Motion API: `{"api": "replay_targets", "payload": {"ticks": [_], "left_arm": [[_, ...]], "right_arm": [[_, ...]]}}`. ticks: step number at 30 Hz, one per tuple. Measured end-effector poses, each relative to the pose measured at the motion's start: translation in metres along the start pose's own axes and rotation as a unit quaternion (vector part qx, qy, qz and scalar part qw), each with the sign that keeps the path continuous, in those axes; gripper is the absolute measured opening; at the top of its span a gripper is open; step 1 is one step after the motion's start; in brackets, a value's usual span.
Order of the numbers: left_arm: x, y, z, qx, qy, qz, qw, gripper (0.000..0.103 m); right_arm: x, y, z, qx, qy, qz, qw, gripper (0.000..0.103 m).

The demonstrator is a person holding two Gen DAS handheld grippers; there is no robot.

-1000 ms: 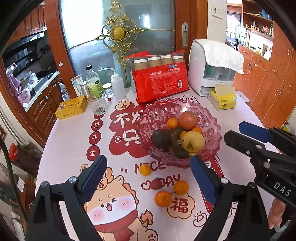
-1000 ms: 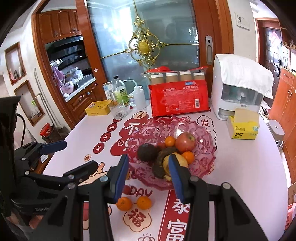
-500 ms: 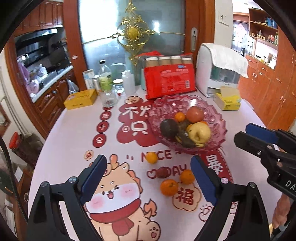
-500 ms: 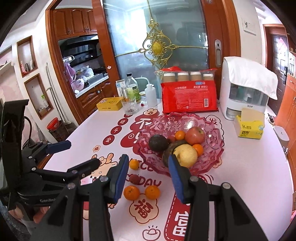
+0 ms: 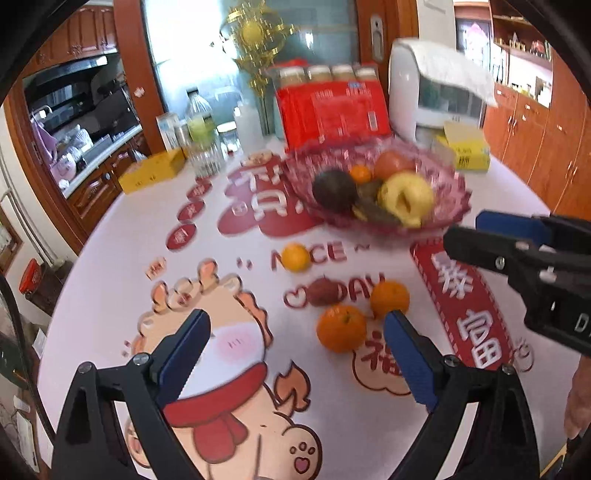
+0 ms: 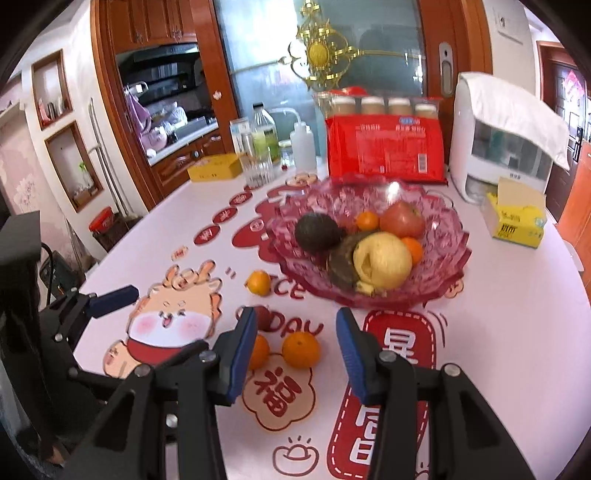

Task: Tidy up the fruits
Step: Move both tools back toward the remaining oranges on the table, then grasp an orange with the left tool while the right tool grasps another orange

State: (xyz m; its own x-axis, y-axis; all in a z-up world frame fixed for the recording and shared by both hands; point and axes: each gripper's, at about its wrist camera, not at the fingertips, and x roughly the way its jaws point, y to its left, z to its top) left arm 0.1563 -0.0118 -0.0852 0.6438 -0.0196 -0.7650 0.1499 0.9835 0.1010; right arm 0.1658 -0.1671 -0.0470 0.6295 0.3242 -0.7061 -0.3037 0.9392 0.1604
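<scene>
Frosted glass door [image 6: 332, 55] between wooden cabinets [image 6: 147, 22], daylight behind

Tablecloth [image 6: 498, 332] printed "NICE DAY", red 福 on a cloud, 富 on a red banner

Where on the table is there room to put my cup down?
Bare cloth lies right of the pink fruit bowl, in front of the yellow tissue box, and on the left edge past the cartoon dragon. It is crowded behind the bowl, by the bottles and red pack, and around the loose oranges.
</scene>
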Motion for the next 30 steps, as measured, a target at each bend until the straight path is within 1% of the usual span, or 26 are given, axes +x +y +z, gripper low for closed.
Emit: {"api": "replay_targets", "payload": {"ticks": [6, 10, 14, 16, 17, 19, 21, 25, 26, 30], "left_arm": [[0.033, -0.003, -0.015, -0.017, 0.033, -0.016, 0.9992, 0.094], [0.053, 0.002, -0.017, -0.049, 0.054, -0.033, 0.9968, 0.094], [0.065, 0.005, -0.019, -0.078, 0.062, -0.058, 0.9933, 0.094], [0.070, 0.004, -0.019, -0.085, 0.062, -0.066, 0.9923, 0.091], [0.072, 0.003, -0.020, -0.085, 0.062, -0.068, 0.9922, 0.089], [0.076, 0.001, -0.020, -0.082, 0.063, -0.071, 0.9921, 0.081], [0.082, -0.002, -0.021, -0.080, 0.070, -0.079, 0.9912, 0.066], [0.085, -0.002, -0.021, -0.090, 0.069, -0.111, 0.9873, 0.051], [0.084, -0.003, -0.021, -0.089, 0.066, -0.116, 0.9870, 0.044], [0.081, -0.006, -0.022, -0.073, 0.060, -0.101, 0.9904, 0.043]], "right_arm": [[0.026, -0.011, -0.015, 0.009, 0.023, 0.006, 1.000, 0.045], [0.041, -0.020, -0.024, 0.025, 0.038, 0.010, 0.999, 0.045], [0.052, -0.029, -0.031, 0.045, 0.052, 0.019, 0.997, 0.045], [0.057, -0.032, -0.034, 0.051, 0.057, 0.025, 0.997, 0.045], [0.059, -0.032, -0.034, 0.054, 0.059, 0.029, 0.996, 0.045], [0.063, -0.033, -0.034, 0.057, 0.064, 0.036, 0.996, 0.045], [0.067, -0.031, -0.034, 0.057, 0.067, 0.041, 0.995, 0.045], [0.074, -0.030, -0.034, 0.058, 0.073, 0.046, 0.995, 0.045], [0.075, -0.029, -0.035, 0.059, 0.074, 0.048, 0.994, 0.045], [0.083, -0.027, -0.035, 0.059, 0.082, 0.053, 0.993, 0.045]]}}
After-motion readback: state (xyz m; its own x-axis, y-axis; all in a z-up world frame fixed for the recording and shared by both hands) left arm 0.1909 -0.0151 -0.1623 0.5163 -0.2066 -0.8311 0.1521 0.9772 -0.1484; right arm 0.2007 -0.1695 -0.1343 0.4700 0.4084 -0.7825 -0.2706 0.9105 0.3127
